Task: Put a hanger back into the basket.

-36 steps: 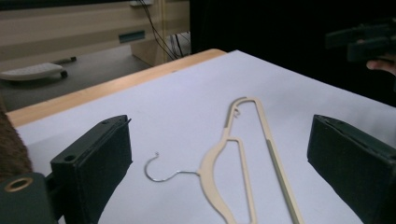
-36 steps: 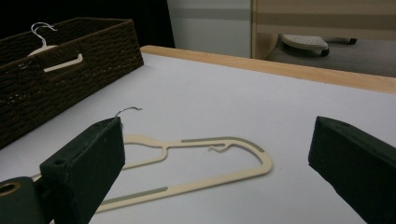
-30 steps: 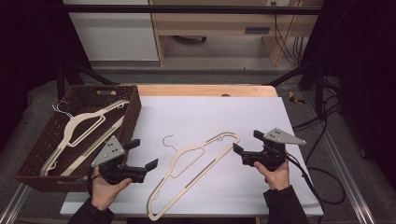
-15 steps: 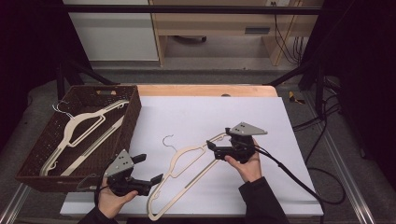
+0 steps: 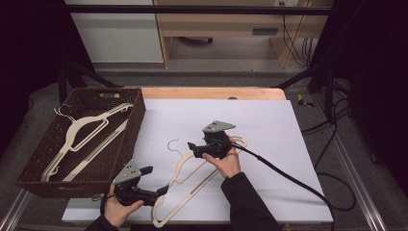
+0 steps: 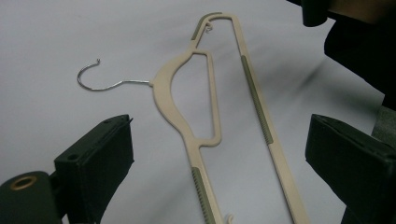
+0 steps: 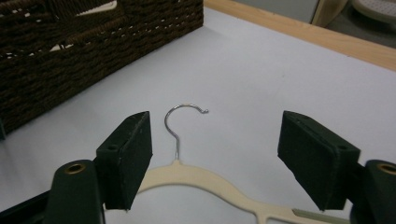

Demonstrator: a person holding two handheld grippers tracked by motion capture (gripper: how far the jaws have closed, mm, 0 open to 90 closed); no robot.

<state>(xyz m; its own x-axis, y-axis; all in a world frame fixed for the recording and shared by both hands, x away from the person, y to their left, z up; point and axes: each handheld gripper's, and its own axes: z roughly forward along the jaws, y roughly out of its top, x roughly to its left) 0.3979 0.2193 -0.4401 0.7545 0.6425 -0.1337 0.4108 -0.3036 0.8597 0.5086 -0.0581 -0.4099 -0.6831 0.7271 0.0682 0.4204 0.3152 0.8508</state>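
Cream hanger (image 7: 205, 179) lies between the right tool's (image 7: 219, 161) closing, still-apart jaws, ungripped.

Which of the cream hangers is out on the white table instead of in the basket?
The hanger lying between both grippers; the other hanger lies in the wicker basket.

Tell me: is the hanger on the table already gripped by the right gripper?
No. The right gripper stands open around the hanger, pads apart from it.

I operate in a lab-type recording bay: a white-topped table with wooden edge (image 5: 211, 93) on a metal frame, black curtains on both sides, loose black cables (image 5: 327, 130) across grey floor, and plain wooden furniture (image 5: 226, 29) behind.
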